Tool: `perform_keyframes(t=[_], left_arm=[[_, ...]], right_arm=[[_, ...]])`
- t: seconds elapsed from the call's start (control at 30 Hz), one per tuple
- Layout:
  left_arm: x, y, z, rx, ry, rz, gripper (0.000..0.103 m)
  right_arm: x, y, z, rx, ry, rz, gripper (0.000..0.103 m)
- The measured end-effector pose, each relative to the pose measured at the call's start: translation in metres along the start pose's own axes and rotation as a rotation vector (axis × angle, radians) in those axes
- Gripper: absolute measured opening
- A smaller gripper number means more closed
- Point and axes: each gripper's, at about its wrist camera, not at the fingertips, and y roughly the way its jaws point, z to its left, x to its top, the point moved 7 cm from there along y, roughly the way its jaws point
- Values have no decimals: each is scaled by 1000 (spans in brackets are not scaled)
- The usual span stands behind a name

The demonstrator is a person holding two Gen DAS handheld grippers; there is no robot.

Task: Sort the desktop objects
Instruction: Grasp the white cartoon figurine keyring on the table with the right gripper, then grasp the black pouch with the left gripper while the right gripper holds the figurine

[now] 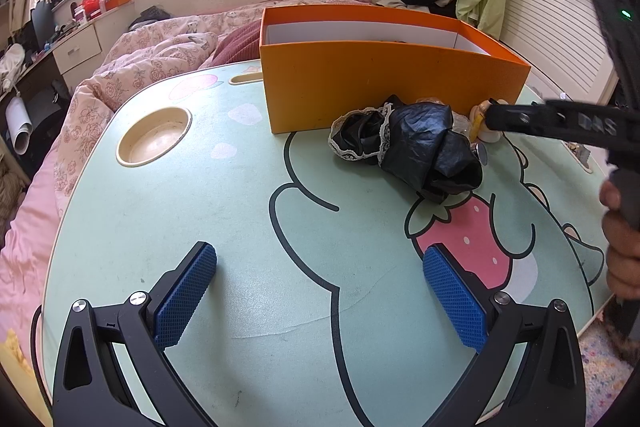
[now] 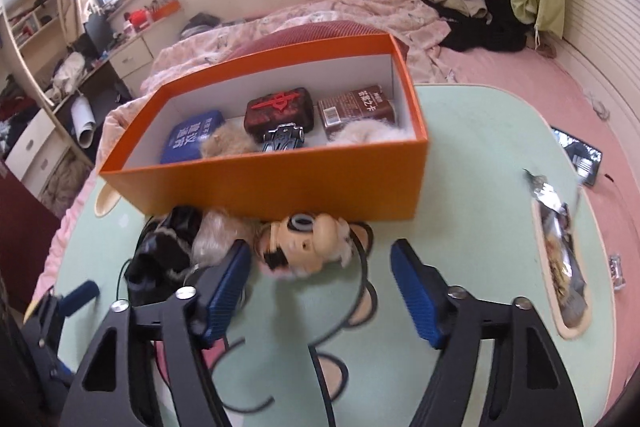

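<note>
An orange box [image 1: 384, 83] stands at the back of the green cartoon table [image 1: 200, 207]. In the right wrist view the orange box [image 2: 280, 183] holds a blue pack [image 2: 192, 141], a dark red case [image 2: 280, 111], a brown pack [image 2: 358, 109] and some fluffy items. A black lace-trimmed bundle [image 1: 416, 147] lies in front of the box. A beige pig toy [image 2: 308, 243] lies beside it, just ahead of my open right gripper [image 2: 320, 259]. My left gripper [image 1: 320, 267] is open and empty over bare table.
A round cup recess [image 1: 154, 137] is at the table's left. A snack wrapper [image 2: 560, 247] lies in a tray slot at the right edge, with a black phone [image 2: 580, 155] on the pink bed behind. Bedding surrounds the table.
</note>
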Motion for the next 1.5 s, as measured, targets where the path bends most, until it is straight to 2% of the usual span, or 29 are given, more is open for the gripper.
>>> perform_keyframes(t=[0.03,0.1,0.3,0.5,0.53,0.57,0.63,0.73,0.83,0.93,1.03,1.1,1.2,1.27,1.33,1.4,1.47,1.5], left_arm=[[0,0,0,0,0,0,103],[0,0,0,0,1,0,103],[0,-1,0,-2,1,-1,103],[1,-1,0,-2,0,-1,103],[1,-1,0,-2,0,-1,103],[1,-1,0,-2,1,-1,103],[1,-2,0,-2,1,-1,103],[1,-2,0,-2,1,-1,103],[2,-2,1,10,-10,2,103],[9,-9,6,0,-46,-16,103],[29,-23,1,-80,-76,-67,103],[45,-24,-8,-143,-86,-70,103],[65,-15,-19,-158,-78,-63,103],[73,-2,-25,-154,-79,-43,97],[72,12,-31,-176,-78,-1,76],[64,25,-34,-207,-89,44,61],[57,26,-30,-248,-119,45,53],[54,22,-26,-251,-128,37,44]], right_arm=[[0,4,0,1,-3,10,50],[-2,4,1,-8,-23,-1,44],[-36,-32,6,35,-92,-34,43],[-75,-46,-2,19,-150,-46,45],[-78,-47,-3,1,-159,-61,50],[-79,-46,-4,-22,-166,-69,73],[-81,-41,-4,-54,-171,-63,94],[-83,-37,0,-89,-203,-60,94],[-84,-37,-1,-84,-201,-62,94],[-86,-37,-4,-84,-192,-59,98],[-86,-37,-4,-85,-196,-56,99],[-88,-37,-5,-83,-198,-55,99],[-87,-37,-6,-80,-196,-55,99],[-87,-37,-6,-81,-197,-56,99],[-87,-37,-7,-80,-197,-55,99],[-87,-37,-7,-80,-197,-56,99],[-87,-37,-6,-81,-197,-56,99],[-87,-37,-7,-81,-197,-56,99]])
